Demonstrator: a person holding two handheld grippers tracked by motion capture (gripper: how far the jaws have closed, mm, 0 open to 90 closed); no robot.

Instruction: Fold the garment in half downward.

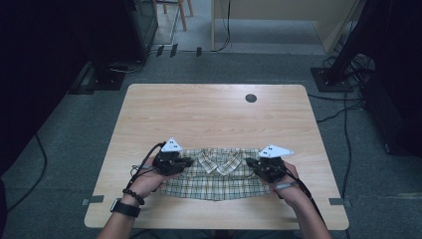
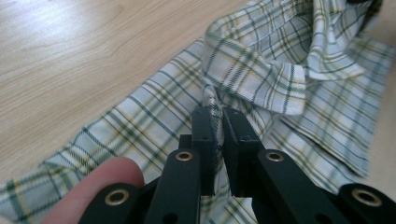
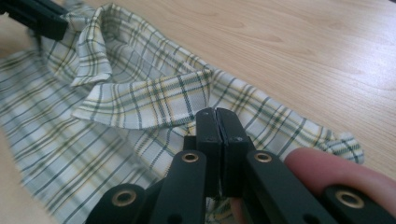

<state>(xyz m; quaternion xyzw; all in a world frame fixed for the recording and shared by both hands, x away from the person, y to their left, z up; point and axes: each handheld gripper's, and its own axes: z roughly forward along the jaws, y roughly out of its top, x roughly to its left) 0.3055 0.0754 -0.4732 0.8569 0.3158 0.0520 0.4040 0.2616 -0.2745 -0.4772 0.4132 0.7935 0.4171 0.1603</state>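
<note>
shirt [image 1: 214, 177], plaid, lies folded on the near half of the table [image 1: 214, 114], collar [image 1: 219, 160] toward the far side, between the two hands.

left tool [image 1: 185, 162]: jaws pressed together on a raised pleat of cloth at the shirt's left shoulder; in the left gripper view a small ridge of fabric [image 2: 211, 100] stands up between the pads, just beside the collar point [image 2: 280, 88]. right tool [image 1: 250, 162]: jaws pressed together at the right shoulder; in the right gripper view the pads meet almost flush with the cloth [image 3: 140, 140] bunched beneath them, so the bite there looks thin.

risks, judged from this state:
- right pinch may hold only the top layer, or slip off; on a lift that side would sag and the fold would open.
- left pinch sits close to the collar; pulling outward could drag the collar flat or twist it.
- uneven lift or uneven pull between the hands would skew the folded body, whose lower edge lies near the table's front edge, and could slide it off.
- thumb [image 2: 93, 186] lies close to the left jaws and could catch loose cloth.
</note>
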